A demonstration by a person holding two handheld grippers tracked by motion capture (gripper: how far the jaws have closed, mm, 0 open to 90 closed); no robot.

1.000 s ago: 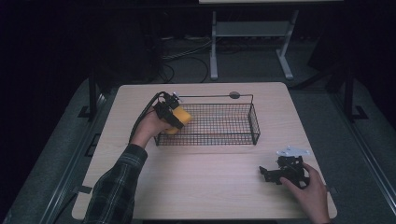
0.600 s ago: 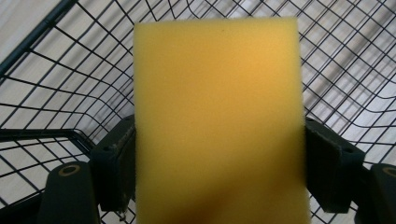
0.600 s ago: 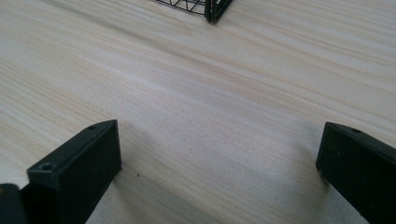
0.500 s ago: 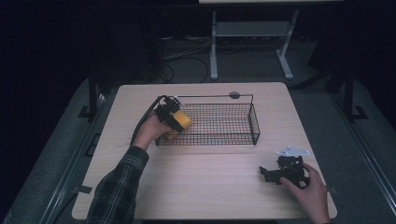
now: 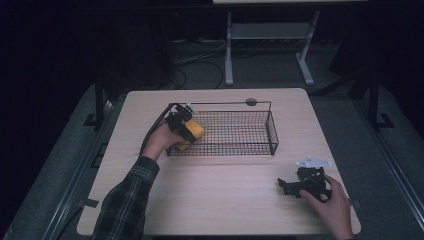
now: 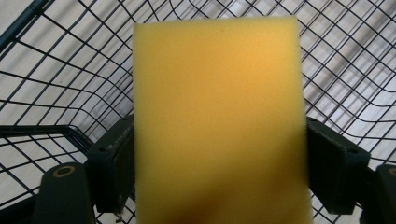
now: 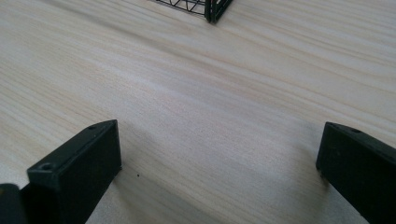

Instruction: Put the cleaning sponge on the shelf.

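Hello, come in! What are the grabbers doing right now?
Left gripper shut on sponge, over basket left end. Right gripper open, empty, low over table. Nothing in the way.

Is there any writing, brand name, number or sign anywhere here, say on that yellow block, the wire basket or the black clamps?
None can be read.
Yellow foam sponge block, held between the left gripper's jaws: plain, no print.
Black wire mesh basket: no tag or label in sight.
Right gripper, jaws apart over the pale wooden table: plain black, no markings.
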